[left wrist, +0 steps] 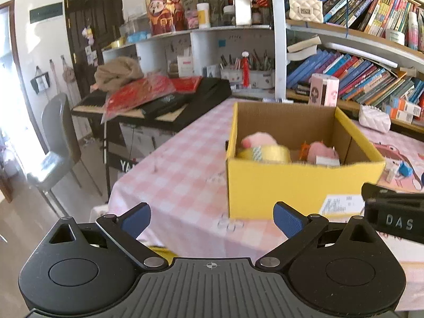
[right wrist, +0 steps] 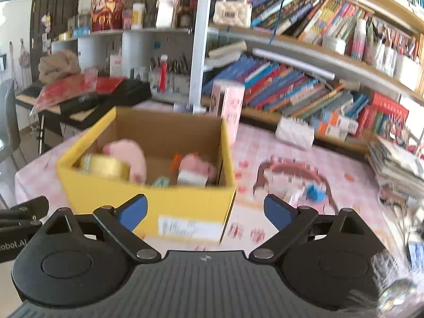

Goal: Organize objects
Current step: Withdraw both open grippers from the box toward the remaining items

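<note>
A yellow cardboard box [left wrist: 291,185] stands open on the pink checked tablecloth [left wrist: 180,164]. Inside lie a roll of yellow tape [left wrist: 267,153], pink plush toys [left wrist: 322,152] and small items. The box also shows in the right wrist view [right wrist: 148,198], with the tape [right wrist: 106,168] and a pink plush [right wrist: 197,168]. My left gripper [left wrist: 212,221] is open and empty, held in front of the box. My right gripper [right wrist: 205,213] is open and empty, near the box's front right corner. A small blue object [right wrist: 315,192] lies on the cloth to the right of the box.
Bookshelves [left wrist: 357,79] line the wall behind the table. A black keyboard [left wrist: 164,103] with red bags stands to the left, next to a grey chair [left wrist: 55,143]. A white quilted pouch [right wrist: 294,132] and a pink carton [right wrist: 229,106] stand behind the box. A stack of books [right wrist: 397,161] lies at right.
</note>
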`<action>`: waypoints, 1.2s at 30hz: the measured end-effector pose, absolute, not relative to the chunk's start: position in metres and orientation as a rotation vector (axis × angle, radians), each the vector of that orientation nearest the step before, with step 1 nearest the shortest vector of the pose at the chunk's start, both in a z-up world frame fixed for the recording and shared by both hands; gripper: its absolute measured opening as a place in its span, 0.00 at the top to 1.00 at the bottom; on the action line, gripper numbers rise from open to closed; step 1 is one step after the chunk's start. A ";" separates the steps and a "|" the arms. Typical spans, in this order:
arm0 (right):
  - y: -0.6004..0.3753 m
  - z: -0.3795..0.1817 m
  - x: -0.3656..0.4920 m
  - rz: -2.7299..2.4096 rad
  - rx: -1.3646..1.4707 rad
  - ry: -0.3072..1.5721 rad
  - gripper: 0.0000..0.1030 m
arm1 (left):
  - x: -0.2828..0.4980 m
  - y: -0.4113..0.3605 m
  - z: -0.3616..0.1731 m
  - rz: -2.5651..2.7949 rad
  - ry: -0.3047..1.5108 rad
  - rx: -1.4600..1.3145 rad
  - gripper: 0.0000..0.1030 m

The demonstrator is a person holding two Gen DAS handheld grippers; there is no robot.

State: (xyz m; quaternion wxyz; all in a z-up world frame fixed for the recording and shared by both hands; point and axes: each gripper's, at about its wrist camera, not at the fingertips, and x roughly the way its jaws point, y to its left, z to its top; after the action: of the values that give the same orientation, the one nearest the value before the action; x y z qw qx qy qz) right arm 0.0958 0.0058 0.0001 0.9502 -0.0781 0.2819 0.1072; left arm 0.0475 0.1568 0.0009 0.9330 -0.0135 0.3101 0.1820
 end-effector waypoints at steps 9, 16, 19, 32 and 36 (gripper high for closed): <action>0.013 -0.016 0.054 0.236 -0.186 0.632 0.06 | 0.011 0.156 -0.009 0.353 0.679 -0.028 0.03; 0.004 -0.026 0.028 0.209 -0.173 0.662 0.06 | -0.006 0.147 -0.018 0.300 0.724 -0.009 0.03; -0.005 -0.029 0.018 0.184 -0.159 0.672 0.06 | -0.011 0.140 -0.021 0.270 0.737 -0.002 0.03; -0.052 -0.034 -0.003 0.041 -0.124 0.704 0.06 | -0.007 0.100 -0.031 0.120 0.764 0.011 0.03; -0.071 -0.035 -0.005 -0.015 -0.108 0.711 0.06 | 0.000 0.081 -0.033 0.060 0.770 0.025 0.03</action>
State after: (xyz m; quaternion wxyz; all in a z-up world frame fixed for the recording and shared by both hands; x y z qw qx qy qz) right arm -0.0046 -0.0713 -0.0349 0.9360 -0.0530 0.3478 -0.0074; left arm 0.0003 0.0810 -0.0328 0.9263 0.0122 0.3755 0.0294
